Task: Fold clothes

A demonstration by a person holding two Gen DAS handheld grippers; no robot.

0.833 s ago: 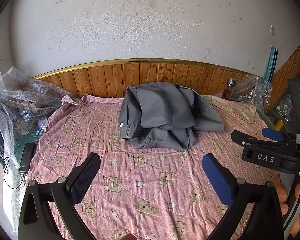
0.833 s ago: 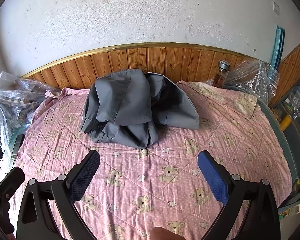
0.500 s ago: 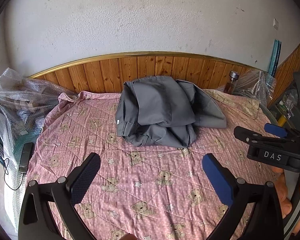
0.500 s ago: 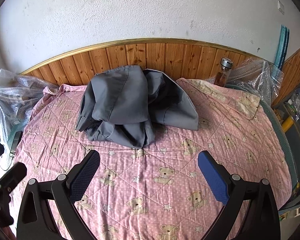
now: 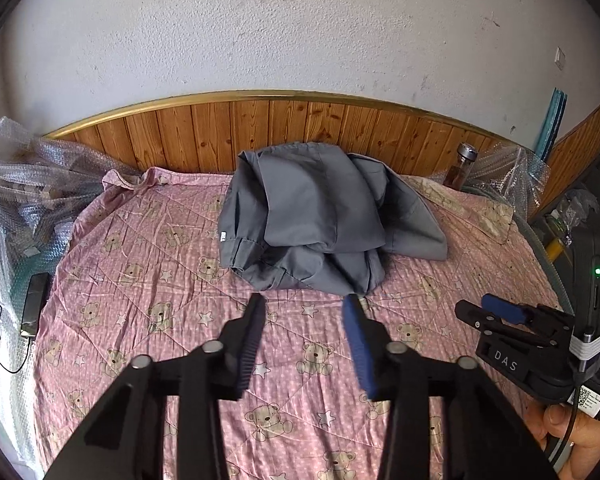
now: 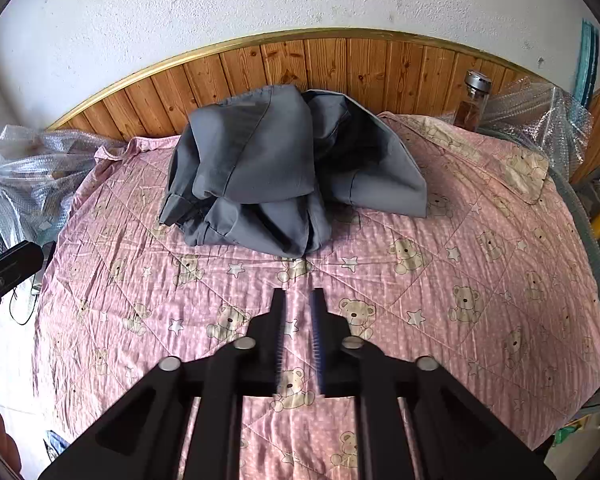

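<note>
Right now nothing is gripped, and the grey garment sits in a crumpled heap at the far side of the pink bear-print quilt, close against the wooden headboard. As I judge it, the step in hand is the reach: I want each claw on a separate edge, ideally the cuffed hem at the heap's left and the flat panel lying to its right, so I can lift and spread it flat before any fold. My left gripper hovers just short of the heap, fingers partly spread, empty. My right gripper has its pads drawn nearly together with a narrow gap, also holding nothing, well short of the cloth
</note>
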